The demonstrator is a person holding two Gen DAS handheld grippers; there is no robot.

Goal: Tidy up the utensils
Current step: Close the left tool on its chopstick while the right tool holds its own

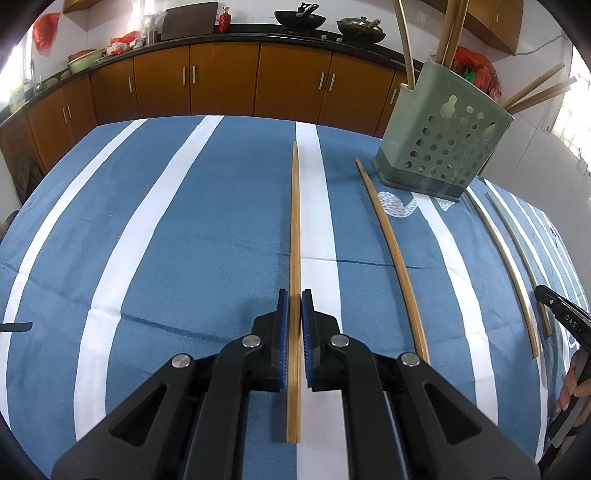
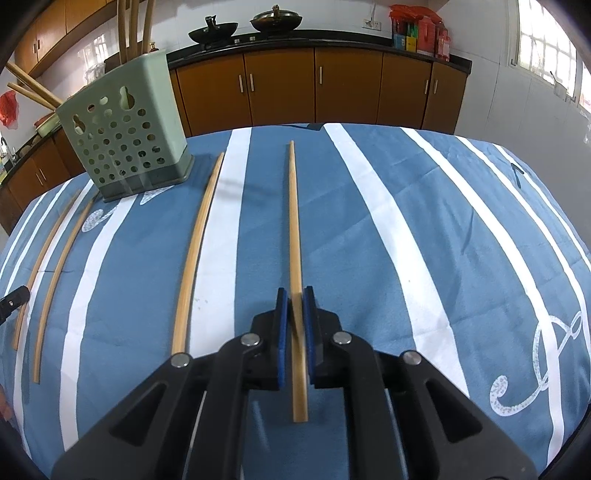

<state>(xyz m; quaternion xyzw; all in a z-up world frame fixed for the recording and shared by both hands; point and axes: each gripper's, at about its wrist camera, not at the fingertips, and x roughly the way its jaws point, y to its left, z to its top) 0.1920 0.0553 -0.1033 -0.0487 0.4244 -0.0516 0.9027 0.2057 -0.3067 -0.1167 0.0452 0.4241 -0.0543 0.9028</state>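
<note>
The green holder [image 1: 441, 147] stands on the bench [image 1: 184, 240] with several chopsticks [image 1: 448, 33] upright inside. Each tool, left [image 1: 294, 295] and right [image 2: 295, 293], is narrowed onto one chopstick [image 1: 294, 221] [image 2: 294, 221]; others [image 1: 391, 251] lie loose between.

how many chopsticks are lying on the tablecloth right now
4 on the tablecloth: one between the left tongs, one beside it, one between the right tongs, one beside that. More stand in the green holder.
</note>
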